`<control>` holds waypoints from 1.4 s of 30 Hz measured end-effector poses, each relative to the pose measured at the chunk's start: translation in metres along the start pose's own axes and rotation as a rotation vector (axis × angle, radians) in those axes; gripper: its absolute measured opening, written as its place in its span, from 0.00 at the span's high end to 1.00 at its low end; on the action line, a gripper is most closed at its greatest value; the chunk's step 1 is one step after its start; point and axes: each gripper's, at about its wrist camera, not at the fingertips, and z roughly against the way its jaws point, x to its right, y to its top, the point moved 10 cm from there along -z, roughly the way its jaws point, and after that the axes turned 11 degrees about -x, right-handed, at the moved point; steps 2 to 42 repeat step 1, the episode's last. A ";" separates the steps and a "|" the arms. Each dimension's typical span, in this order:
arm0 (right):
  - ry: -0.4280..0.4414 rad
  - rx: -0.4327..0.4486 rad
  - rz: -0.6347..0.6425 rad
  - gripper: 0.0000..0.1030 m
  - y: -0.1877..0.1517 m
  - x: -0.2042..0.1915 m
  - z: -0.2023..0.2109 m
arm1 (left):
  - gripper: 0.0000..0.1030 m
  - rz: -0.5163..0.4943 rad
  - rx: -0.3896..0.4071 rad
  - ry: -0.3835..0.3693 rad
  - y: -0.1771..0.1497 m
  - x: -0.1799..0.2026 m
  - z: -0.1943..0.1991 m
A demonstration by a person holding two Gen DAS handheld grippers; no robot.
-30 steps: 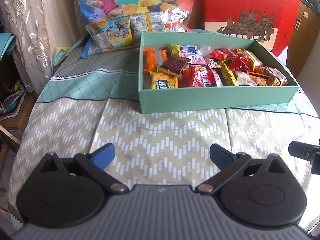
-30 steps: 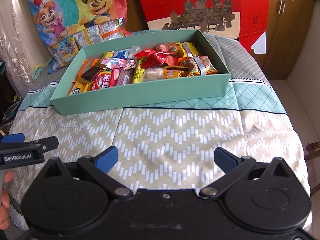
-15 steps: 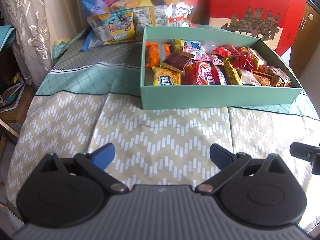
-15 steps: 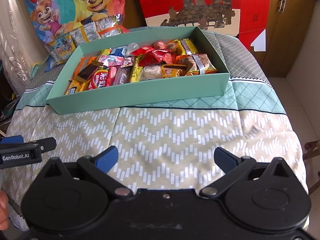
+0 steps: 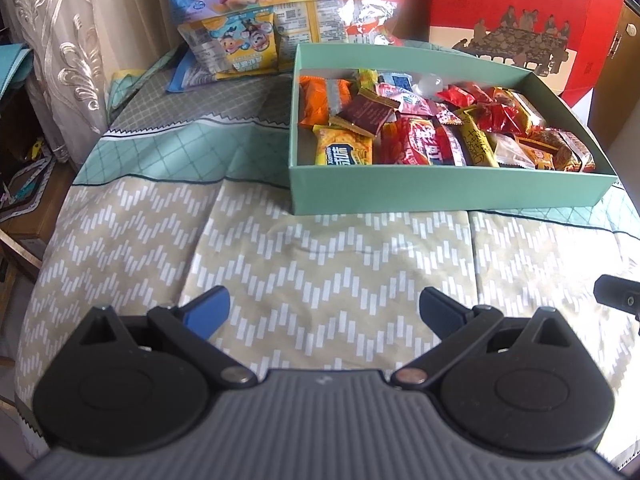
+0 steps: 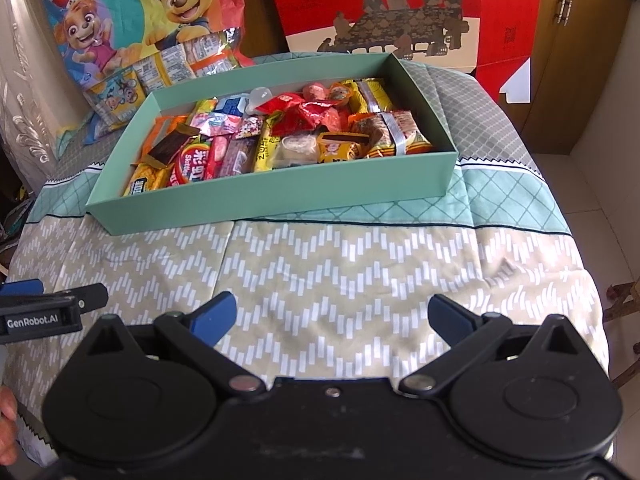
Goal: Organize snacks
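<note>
Over the last second both views had crept forward: the green box (image 5: 448, 194) sat lower and closer in each frame, and more of the cartoon bag (image 6: 132, 20) dropped out of the top of the left view. Nothing inside the box had shifted.

Tabletop (image 6: 360, 264) covered in a chevron-and-lattice cloth, beige toward the near edge, teal band under the box. Red printed carton (image 6: 400, 4) stood upright behind the box; cartoon bag beside it on the left, with several loose snack packets (image 5: 236, 46) lying at its foot, outside the box.

Green box lay open on the far half of the tabletop, filled with mixed wrapped snacks (image 6: 280, 136): orange packets (image 5: 320, 98) at the left end, a yellow biscuit pack (image 5: 344, 150) against the near wall, red wrappers through the middle, a brown wrapped bar at the right end.

Left hand-held gripper (image 5: 324, 306) hovered over bare cloth short of the box, blue-tipped fingers spread wide, nothing between them. Right hand-held gripper (image 6: 332, 312) likewise released and empty, level with the left one, whose side showed at the left edge of the right view. A fingertip (image 6: 8, 404) showed at the lower left edge.
</note>
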 end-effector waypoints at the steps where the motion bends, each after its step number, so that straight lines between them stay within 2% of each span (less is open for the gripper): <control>1: -0.001 0.000 0.000 0.00 0.001 0.000 0.000 | 0.00 -0.004 -0.002 0.001 0.000 0.000 0.000; 42: -0.001 0.000 0.000 0.00 0.001 0.000 0.000 | 0.00 -0.004 -0.002 0.001 0.000 0.000 0.000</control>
